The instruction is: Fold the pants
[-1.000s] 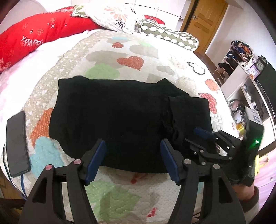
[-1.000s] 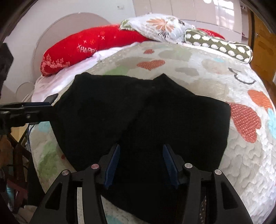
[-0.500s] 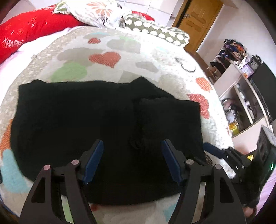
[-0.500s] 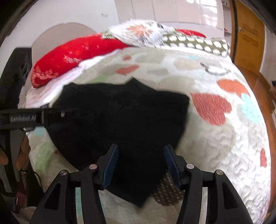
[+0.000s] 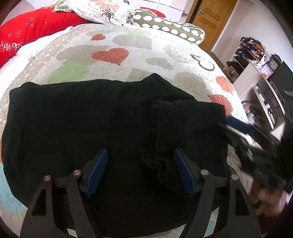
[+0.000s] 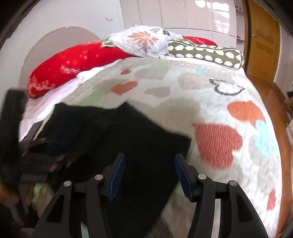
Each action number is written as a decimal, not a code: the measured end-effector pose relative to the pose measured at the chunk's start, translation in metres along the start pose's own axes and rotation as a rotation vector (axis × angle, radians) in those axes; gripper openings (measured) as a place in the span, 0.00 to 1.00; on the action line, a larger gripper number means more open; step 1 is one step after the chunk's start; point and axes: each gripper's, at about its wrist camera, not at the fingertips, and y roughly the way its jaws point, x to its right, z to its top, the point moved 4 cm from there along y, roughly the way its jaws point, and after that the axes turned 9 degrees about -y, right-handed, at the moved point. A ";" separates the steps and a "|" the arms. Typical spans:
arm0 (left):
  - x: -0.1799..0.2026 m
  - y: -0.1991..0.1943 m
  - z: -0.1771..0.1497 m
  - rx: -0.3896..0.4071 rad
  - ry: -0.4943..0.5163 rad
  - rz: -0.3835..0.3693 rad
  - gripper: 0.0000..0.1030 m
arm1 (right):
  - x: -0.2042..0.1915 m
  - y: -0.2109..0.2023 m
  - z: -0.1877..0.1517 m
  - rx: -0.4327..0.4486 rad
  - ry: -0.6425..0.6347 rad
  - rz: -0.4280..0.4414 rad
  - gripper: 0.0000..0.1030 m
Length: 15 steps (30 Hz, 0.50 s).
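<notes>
The black pants (image 5: 102,124) lie folded flat on the heart-patterned quilt (image 5: 117,45), with a smaller folded layer on top at the right (image 5: 190,124). My left gripper (image 5: 140,164) is open and empty, hovering over the pants' near middle. My right gripper (image 6: 149,169) is open and empty over the pants' right end (image 6: 139,139); it also shows blurred at the right of the left wrist view (image 5: 256,144). The left gripper shows blurred at the left of the right wrist view (image 6: 36,152).
Red (image 6: 73,62), floral (image 6: 144,40) and dotted green (image 6: 207,53) pillows lie at the bed's head. A wooden door (image 5: 210,16) and shelves with clutter (image 5: 256,60) stand to the right. The bed's right edge meets wooden floor (image 6: 274,102).
My left gripper moved in over the pants, and the phone at the left left its view. My right gripper swung right toward the pants' right end. Both stayed open.
</notes>
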 end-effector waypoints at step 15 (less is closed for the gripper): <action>0.001 0.002 -0.001 0.023 -0.017 -0.010 0.79 | -0.037 -0.020 -0.054 -0.079 -0.070 0.026 0.53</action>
